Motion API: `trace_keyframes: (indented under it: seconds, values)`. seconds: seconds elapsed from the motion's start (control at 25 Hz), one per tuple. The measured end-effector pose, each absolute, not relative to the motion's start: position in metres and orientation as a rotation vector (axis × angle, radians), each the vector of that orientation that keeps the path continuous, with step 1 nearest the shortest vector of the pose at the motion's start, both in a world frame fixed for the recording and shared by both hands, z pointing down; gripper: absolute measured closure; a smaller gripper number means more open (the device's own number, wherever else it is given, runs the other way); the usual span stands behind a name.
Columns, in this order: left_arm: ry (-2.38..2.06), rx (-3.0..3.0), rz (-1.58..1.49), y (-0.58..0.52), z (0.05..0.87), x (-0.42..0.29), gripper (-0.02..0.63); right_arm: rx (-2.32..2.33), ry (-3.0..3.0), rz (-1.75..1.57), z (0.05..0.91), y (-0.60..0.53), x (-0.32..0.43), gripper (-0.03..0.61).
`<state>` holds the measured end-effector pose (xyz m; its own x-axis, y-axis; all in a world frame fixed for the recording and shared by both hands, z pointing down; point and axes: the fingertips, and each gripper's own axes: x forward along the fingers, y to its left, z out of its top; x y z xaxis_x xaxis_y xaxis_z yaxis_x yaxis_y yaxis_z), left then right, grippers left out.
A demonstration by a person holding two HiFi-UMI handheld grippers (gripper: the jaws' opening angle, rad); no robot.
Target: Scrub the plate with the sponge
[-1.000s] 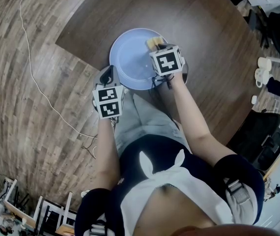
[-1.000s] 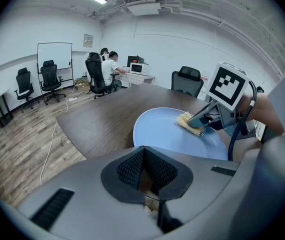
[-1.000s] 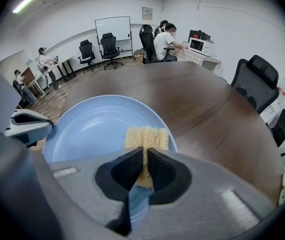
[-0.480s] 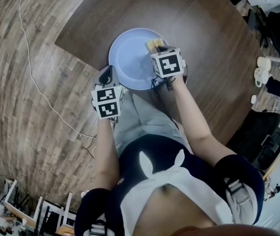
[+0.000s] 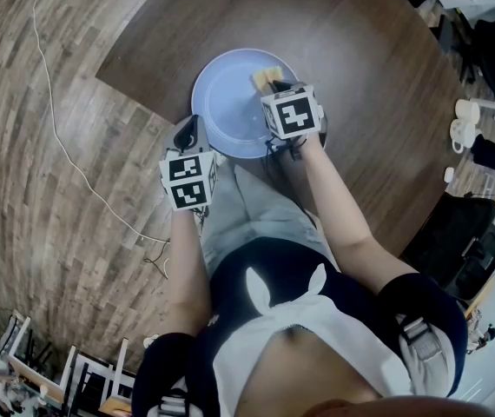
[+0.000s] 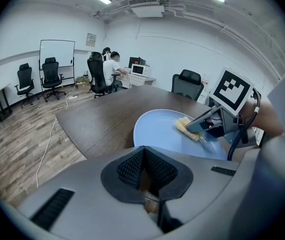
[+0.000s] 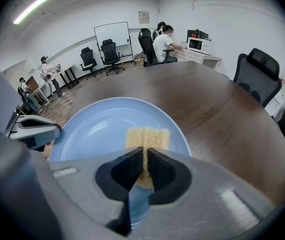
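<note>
A light blue plate (image 5: 230, 102) lies on the dark wooden table (image 5: 343, 42), close to its near edge. My right gripper (image 5: 272, 85) is shut on a yellow sponge (image 5: 265, 77), which is pressed flat on the plate's far right part. In the right gripper view the sponge (image 7: 147, 139) sticks out past the closed jaws of my right gripper (image 7: 146, 153) onto the plate (image 7: 102, 129). My left gripper (image 5: 188, 131) hovers at the plate's near left rim. Its jaws are shut with nothing in them, as the left gripper (image 6: 144, 151) shows in its own view, apart from the plate (image 6: 162, 131).
The table's edge (image 5: 135, 94) runs just left of the plate, with wooden floor and a white cable (image 5: 56, 137) beyond. White mugs (image 5: 465, 120) stand far right. Office chairs (image 7: 260, 69) and seated people (image 7: 162, 41) are at the room's back.
My right gripper has slid the sponge a little to the left across the plate. The left gripper and the plate have hardly moved.
</note>
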<state>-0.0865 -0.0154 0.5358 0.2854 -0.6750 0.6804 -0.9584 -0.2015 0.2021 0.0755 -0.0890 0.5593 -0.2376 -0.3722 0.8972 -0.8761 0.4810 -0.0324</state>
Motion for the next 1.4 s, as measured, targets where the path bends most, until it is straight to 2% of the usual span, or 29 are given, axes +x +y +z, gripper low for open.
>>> trace_keyframes:
  seconds: [1.4]
  values:
    - [-1.450, 1.960, 0.599, -0.015, 0.535, -0.087, 0.611, 0.908, -1.994, 0.633, 0.552, -0.078, 0.002, 0.554]
